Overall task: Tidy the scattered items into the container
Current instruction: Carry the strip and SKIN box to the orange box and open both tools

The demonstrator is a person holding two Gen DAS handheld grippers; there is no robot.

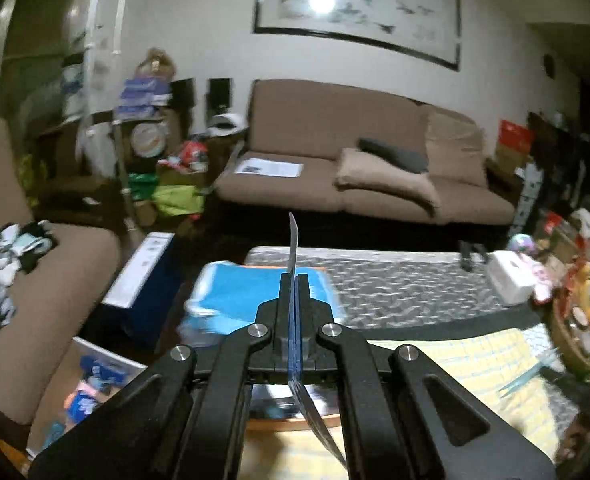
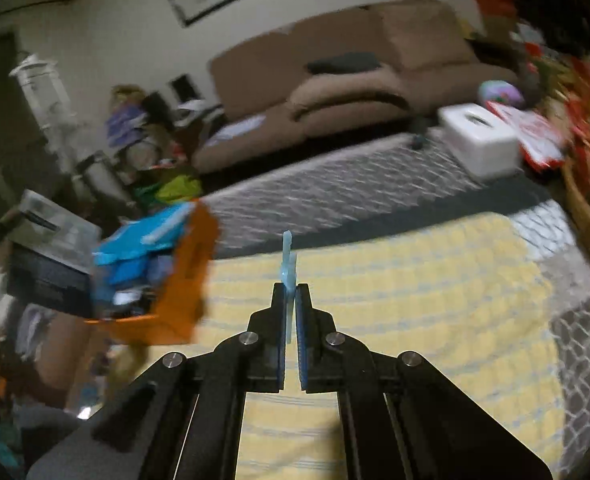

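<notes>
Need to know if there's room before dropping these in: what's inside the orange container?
The orange container looks nearly full: blue packets are heaped to its rim, with darker items beneath. Whatever lies under the heap is covered, and blur hides detail.

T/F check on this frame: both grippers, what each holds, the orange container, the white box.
1. The left gripper is shut on a thin flat card. True.
2. The right gripper is open with nothing in it. False: it is shut on a light blue plastic piece.
3. The orange container already holds blue items. True.
4. The white box sits on the brown sofa. False: it rests on the grey patterned cloth in front of the sofa.
5. The yellow checked cloth lies below the right gripper. True.
</notes>
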